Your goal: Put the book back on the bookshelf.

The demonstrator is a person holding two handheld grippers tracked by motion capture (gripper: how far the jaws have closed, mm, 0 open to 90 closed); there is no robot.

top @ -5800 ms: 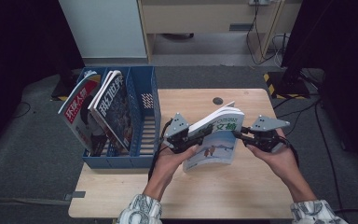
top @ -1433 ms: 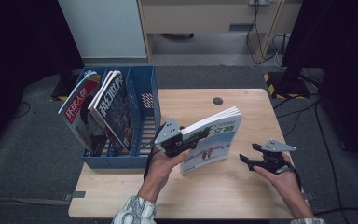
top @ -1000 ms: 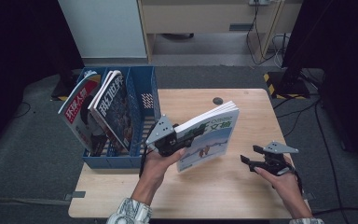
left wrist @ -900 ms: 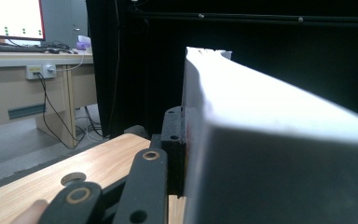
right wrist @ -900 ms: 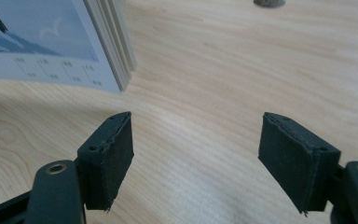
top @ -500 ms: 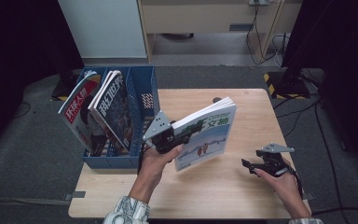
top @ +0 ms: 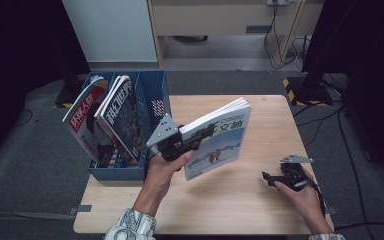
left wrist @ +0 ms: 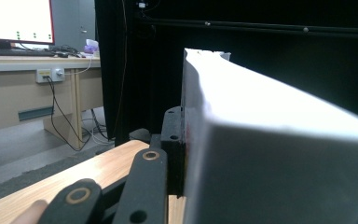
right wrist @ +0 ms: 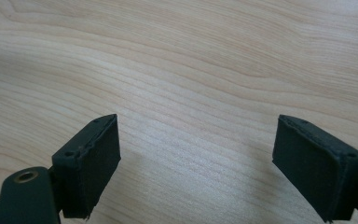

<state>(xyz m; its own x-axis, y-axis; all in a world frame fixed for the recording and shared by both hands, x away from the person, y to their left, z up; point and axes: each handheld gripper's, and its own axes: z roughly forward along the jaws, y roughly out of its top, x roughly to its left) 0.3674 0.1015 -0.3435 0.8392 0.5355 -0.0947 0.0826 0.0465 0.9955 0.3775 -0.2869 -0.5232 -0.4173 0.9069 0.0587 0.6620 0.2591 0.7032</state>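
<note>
Nearest the person, the right gripper [top: 272, 179] hangs low over the pale wooden table [top: 260, 210] near its right front corner; its jaws have just been opening and stand wide apart with only bare wood grain between them. Farther in, the left gripper [top: 192, 143] is clamped on the spine edge of a thick paperback magazine with a blue snowy cover and green lettering [top: 219, 140], holding it raised above the table's middle, tilted up on edge with its white page block [left wrist: 279, 154] facing upward. Beyond, at the table's left edge, a blue plastic slotted file rack [top: 152, 107] holds two leaning magazines, one red-titled [top: 82, 122].
</note>
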